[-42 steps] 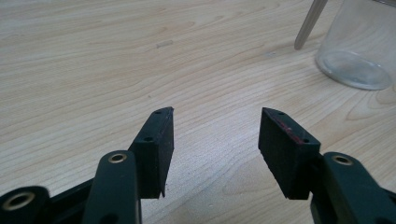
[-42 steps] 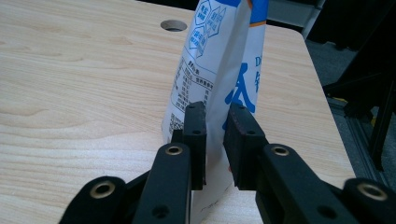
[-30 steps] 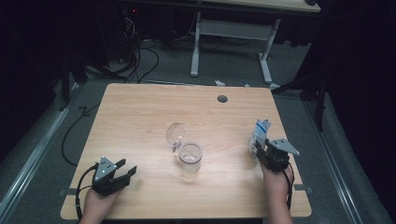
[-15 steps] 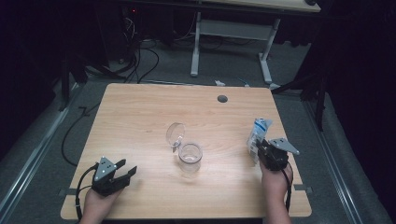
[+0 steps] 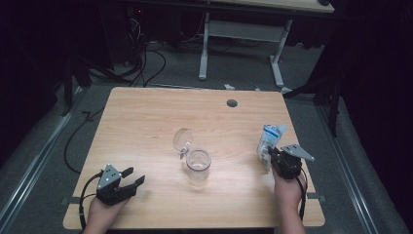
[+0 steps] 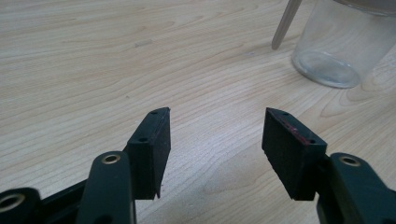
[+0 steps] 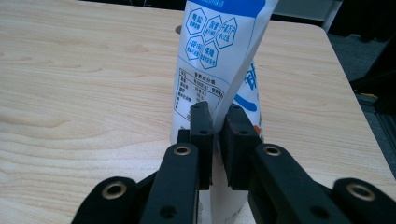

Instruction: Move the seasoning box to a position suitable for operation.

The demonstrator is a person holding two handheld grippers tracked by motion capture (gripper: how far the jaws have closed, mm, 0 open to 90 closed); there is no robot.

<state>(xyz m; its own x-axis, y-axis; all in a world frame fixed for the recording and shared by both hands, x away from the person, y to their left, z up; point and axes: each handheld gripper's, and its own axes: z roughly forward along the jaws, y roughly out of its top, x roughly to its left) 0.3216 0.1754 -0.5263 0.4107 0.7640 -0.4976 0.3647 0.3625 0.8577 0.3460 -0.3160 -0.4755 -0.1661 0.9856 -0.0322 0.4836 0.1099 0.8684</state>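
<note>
A clear glass jar stands upright mid-table with its hinged lid swung open to the far left; its base shows at the top right of the left gripper view. A white and blue pouch stands at the right side of the table. My right gripper is shut on the pouch, pinching its lower edge between the jaws. My left gripper rests near the front left corner, open and holding nothing, its jaws set wide over bare wood.
The wooden table has a round cable hole near its far edge. Beyond it stand a white desk frame and floor cables. The pouch stands close to the table's right edge.
The right gripper and the pouch have shifted slightly toward the table's front. The left gripper and the jar have stayed where they were.
</note>
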